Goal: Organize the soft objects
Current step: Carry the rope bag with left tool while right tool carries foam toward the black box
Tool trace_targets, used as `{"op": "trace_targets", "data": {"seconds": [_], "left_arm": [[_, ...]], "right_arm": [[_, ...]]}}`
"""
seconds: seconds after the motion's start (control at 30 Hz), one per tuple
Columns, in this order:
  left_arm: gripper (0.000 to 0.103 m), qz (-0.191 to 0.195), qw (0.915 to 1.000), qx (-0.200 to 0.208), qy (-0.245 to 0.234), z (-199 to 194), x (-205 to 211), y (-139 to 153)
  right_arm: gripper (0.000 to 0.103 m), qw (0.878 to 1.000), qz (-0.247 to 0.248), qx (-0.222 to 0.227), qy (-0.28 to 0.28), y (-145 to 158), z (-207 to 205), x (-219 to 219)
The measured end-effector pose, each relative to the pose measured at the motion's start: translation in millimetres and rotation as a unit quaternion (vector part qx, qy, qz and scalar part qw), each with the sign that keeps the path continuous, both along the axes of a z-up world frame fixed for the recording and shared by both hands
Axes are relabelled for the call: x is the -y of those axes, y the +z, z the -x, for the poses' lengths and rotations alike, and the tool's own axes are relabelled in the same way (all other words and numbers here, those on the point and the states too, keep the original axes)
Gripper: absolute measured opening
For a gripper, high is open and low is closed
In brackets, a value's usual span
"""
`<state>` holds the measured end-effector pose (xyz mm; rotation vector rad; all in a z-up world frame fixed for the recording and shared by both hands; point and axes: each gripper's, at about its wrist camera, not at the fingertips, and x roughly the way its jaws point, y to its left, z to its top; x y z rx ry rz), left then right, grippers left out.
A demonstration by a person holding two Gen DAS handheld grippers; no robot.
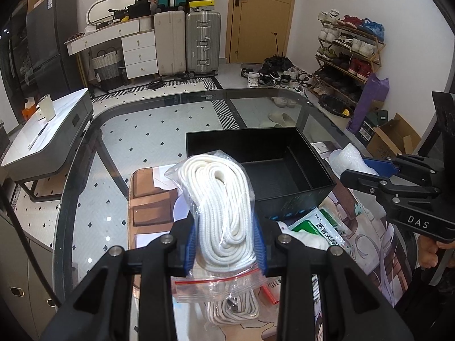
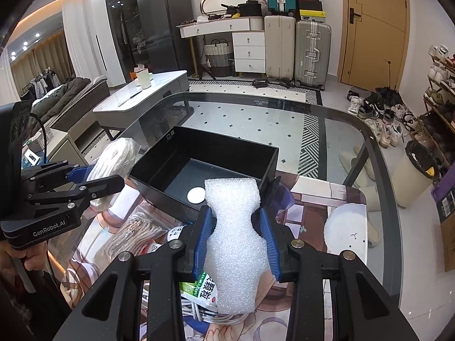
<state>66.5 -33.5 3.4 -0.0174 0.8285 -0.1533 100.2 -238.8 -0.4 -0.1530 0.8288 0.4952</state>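
Note:
My left gripper [image 1: 227, 244] is shut on a clear zip bag of coiled white rope [image 1: 219, 199], held up in front of the open black box [image 1: 284, 176]. In the right wrist view that rope bag [image 2: 111, 164] hangs just left of the black box [image 2: 176, 153]. My right gripper [image 2: 237, 236] is shut on a white foam sheet [image 2: 236, 227], pinched at its waist, just short of the box's near wall. The foam sheet [image 1: 352, 162] also shows at the box's right side in the left wrist view, in the right gripper [image 1: 366, 170].
A second bag of white rope [image 2: 136, 233], a green-and-white sachet [image 1: 315, 224] and cables lie on the printed mat [image 2: 327, 199] over the glass table [image 1: 142, 130]. A white disc [image 2: 196, 194] lies in the box. A person's hands hold the gripper handles. Suitcases, drawers and shoe rack stand behind.

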Motion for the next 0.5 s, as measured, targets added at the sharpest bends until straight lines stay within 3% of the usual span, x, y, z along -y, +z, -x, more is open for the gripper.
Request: {"op": "trace_targets", "data": {"seconds": [0.5], "left_arm": [[0.031, 0.005, 0.9999, -0.009, -0.009, -28.8, 4.4, 1.9]], "right_arm": [[0.035, 1.000, 0.001, -0.007, 0.013, 2.9, -29.8, -19.2]]}}
